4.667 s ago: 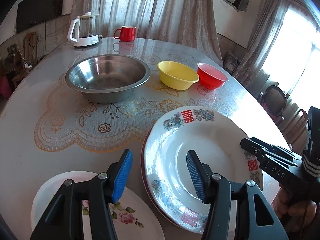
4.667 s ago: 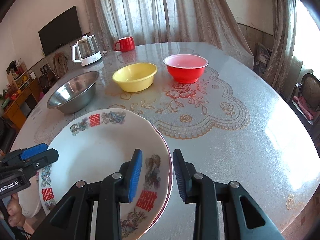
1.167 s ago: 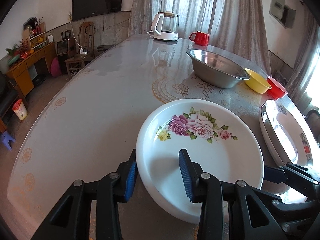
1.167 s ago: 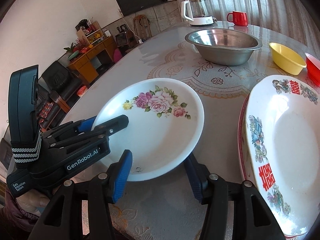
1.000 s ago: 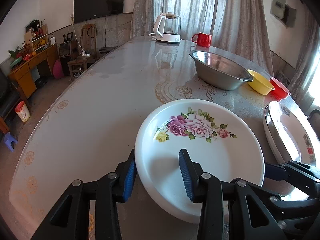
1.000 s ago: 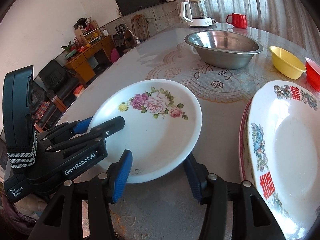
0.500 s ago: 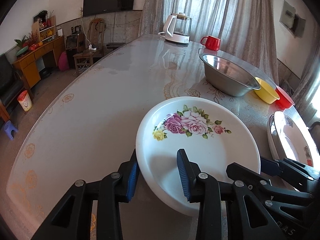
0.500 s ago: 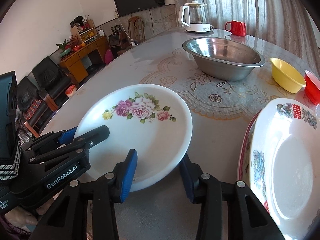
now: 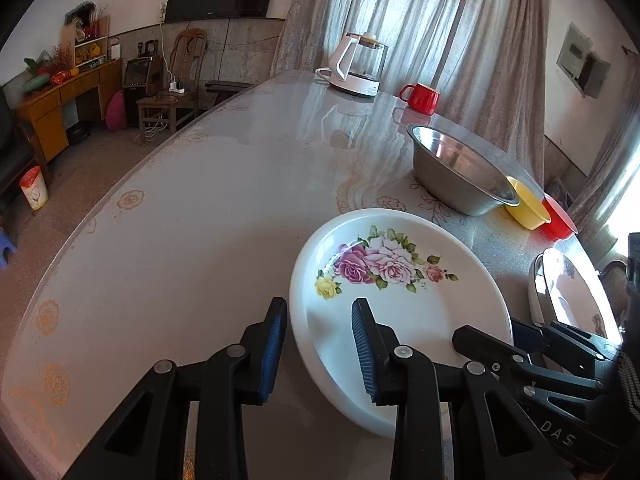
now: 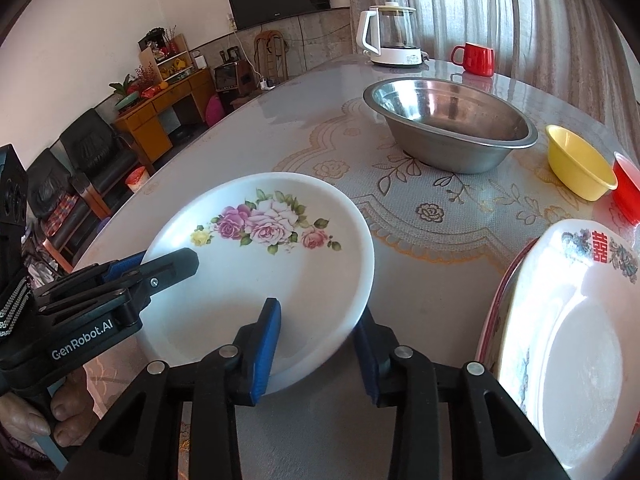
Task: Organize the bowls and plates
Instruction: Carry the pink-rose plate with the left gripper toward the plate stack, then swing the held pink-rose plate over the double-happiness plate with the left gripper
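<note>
A white plate with pink roses (image 9: pixel 400 304) (image 10: pixel 272 264) lies on the table near its front edge. My left gripper (image 9: pixel 320 344) (image 10: pixel 160 264) straddles the plate's near left rim, one pad inside and one outside. Its jaws are closing, and a gap shows at the outer pad. My right gripper (image 10: pixel 316 354) (image 9: pixel 492 332) straddles the near right rim the same way and is also closing, its outer finger partly hidden under the rim. To the right sits a large plate with red characters (image 10: pixel 580 340) (image 9: pixel 568 280), stacked on a red-rimmed one.
Behind the plates stand a steel bowl (image 10: pixel 448 120), a yellow bowl (image 10: pixel 580 168) and a red bowl (image 10: pixel 628 192) in a row. A kettle (image 10: pixel 392 40) and a red mug (image 10: pixel 476 58) are at the far end. A hand (image 10: pixel 36 428) holds the left gripper.
Both grippers left the large decorated plate and came to the rose plate. Over the last second both pairs of jaws narrowed around its rim, and the left gripper slid sideways along it.
</note>
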Action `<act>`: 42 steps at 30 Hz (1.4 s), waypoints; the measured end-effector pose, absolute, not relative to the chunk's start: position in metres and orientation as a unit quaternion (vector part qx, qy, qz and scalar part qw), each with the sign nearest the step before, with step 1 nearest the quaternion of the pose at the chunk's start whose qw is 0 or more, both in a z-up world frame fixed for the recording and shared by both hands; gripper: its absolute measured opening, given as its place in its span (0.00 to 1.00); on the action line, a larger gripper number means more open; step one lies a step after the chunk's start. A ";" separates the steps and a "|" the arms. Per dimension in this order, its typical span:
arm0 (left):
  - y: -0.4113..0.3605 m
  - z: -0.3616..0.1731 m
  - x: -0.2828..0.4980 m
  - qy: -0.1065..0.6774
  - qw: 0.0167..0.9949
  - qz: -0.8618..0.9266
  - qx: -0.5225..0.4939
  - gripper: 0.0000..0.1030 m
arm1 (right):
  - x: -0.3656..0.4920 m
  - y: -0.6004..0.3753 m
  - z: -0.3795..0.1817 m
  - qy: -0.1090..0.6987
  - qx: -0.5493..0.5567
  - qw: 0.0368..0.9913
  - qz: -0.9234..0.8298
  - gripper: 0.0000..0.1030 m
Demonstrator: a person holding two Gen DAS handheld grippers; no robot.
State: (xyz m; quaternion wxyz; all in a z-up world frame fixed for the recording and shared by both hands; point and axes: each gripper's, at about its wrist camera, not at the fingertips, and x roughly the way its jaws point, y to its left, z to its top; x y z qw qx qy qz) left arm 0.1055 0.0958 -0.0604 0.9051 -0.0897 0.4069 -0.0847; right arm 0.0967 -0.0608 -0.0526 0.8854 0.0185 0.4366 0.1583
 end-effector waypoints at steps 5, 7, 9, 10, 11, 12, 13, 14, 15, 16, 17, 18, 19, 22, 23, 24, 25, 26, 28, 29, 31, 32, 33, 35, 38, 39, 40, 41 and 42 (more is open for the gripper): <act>0.090 -0.061 0.106 0.409 0.904 -0.094 -0.080 0.33 | 0.099 -0.060 -0.053 0.430 0.011 0.889 0.157 0.32; 0.094 -0.062 0.101 0.408 0.901 -0.105 -0.104 0.32 | 0.100 -0.063 -0.052 0.431 0.020 0.889 0.156 0.30; 0.098 -0.062 0.098 0.409 0.898 -0.108 -0.120 0.31 | 0.098 -0.068 -0.048 0.423 0.029 0.891 0.159 0.28; 0.099 -0.062 0.096 0.411 0.896 -0.110 -0.130 0.31 | 0.098 -0.070 -0.046 0.421 0.037 0.892 0.161 0.28; 0.099 -0.062 0.095 0.409 0.894 -0.116 -0.142 0.31 | 0.098 -0.072 -0.044 0.419 0.045 0.892 0.164 0.27; 0.099 -0.061 0.094 0.408 0.893 -0.118 -0.148 0.31 | 0.098 -0.073 -0.042 0.418 0.047 0.892 0.164 0.27; 0.098 -0.061 0.093 0.406 0.895 -0.116 -0.148 0.31 | 0.098 -0.074 -0.041 0.417 0.050 0.893 0.163 0.28; 0.096 -0.062 0.092 0.403 0.897 -0.112 -0.144 0.31 | 0.099 -0.076 -0.041 0.416 0.055 0.893 0.164 0.28; 0.095 -0.063 0.092 0.405 0.896 -0.111 -0.142 0.30 | 0.100 -0.078 -0.041 0.417 0.059 0.892 0.167 0.28; 0.095 -0.063 0.090 0.402 0.898 -0.109 -0.143 0.29 | 0.101 -0.078 -0.042 0.420 0.058 0.890 0.168 0.28; 0.095 -0.063 0.090 0.403 0.897 -0.108 -0.145 0.29 | 0.102 -0.077 -0.042 0.423 0.054 0.890 0.165 0.28; 0.096 -0.062 0.090 0.404 0.896 -0.109 -0.149 0.29 | 0.103 -0.076 -0.043 0.424 0.051 0.889 0.163 0.28; 0.096 -0.063 0.090 0.403 0.897 -0.108 -0.148 0.29 | 0.102 -0.075 -0.043 0.423 0.047 0.890 0.162 0.28; 0.093 -0.062 0.092 0.398 0.905 -0.095 -0.119 0.29 | 0.102 -0.071 -0.045 0.425 0.034 0.890 0.161 0.28; 0.093 -0.062 0.092 0.400 0.904 -0.095 -0.120 0.29 | 0.103 -0.071 -0.046 0.427 0.035 0.889 0.163 0.28; 0.094 -0.062 0.092 0.399 0.903 -0.099 -0.127 0.29 | 0.103 -0.071 -0.047 0.428 0.033 0.889 0.162 0.28; 0.095 -0.061 0.090 0.397 0.903 -0.104 -0.132 0.29 | 0.102 -0.071 -0.046 0.426 0.032 0.889 0.161 0.28; 0.096 -0.060 0.088 0.394 0.903 -0.106 -0.133 0.29 | 0.101 -0.071 -0.045 0.423 0.033 0.891 0.160 0.28; 0.097 -0.057 0.084 0.389 0.905 -0.108 -0.134 0.29 | 0.099 -0.073 -0.041 0.414 0.034 0.895 0.165 0.28; 0.098 -0.056 0.083 0.386 0.906 -0.109 -0.135 0.29 | 0.099 -0.074 -0.039 0.410 0.034 0.896 0.167 0.28; 0.100 -0.053 0.079 0.380 0.907 -0.112 -0.141 0.29 | 0.095 -0.075 -0.035 0.403 0.037 0.898 0.172 0.28; 0.100 -0.051 0.078 0.377 0.908 -0.114 -0.141 0.29 | 0.094 -0.076 -0.033 0.401 0.040 0.898 0.175 0.28; 0.099 -0.049 0.076 0.375 0.909 -0.114 -0.139 0.29 | 0.092 -0.078 -0.033 0.400 0.044 0.898 0.177 0.28; 0.097 -0.045 0.074 0.369 0.913 -0.116 -0.134 0.29 | 0.091 -0.080 -0.031 0.398 0.046 0.899 0.176 0.28; 0.093 -0.039 0.071 0.362 0.915 -0.122 -0.133 0.29 | 0.089 -0.084 -0.030 0.396 0.054 0.900 0.175 0.28; 0.092 -0.037 0.070 0.360 0.915 -0.124 -0.133 0.29 | 0.088 -0.086 -0.029 0.395 0.058 0.900 0.174 0.28; 0.090 -0.035 0.070 0.359 0.915 -0.126 -0.133 0.29 | 0.088 -0.088 -0.028 0.394 0.061 0.900 0.174 0.28; 0.089 -0.033 0.069 0.357 0.916 -0.128 -0.133 0.29 | 0.087 -0.090 -0.027 0.393 0.064 0.901 0.173 0.28; 0.087 -0.031 0.068 0.355 0.916 -0.130 -0.132 0.29 | 0.087 -0.092 -0.026 0.391 0.065 0.902 0.171 0.28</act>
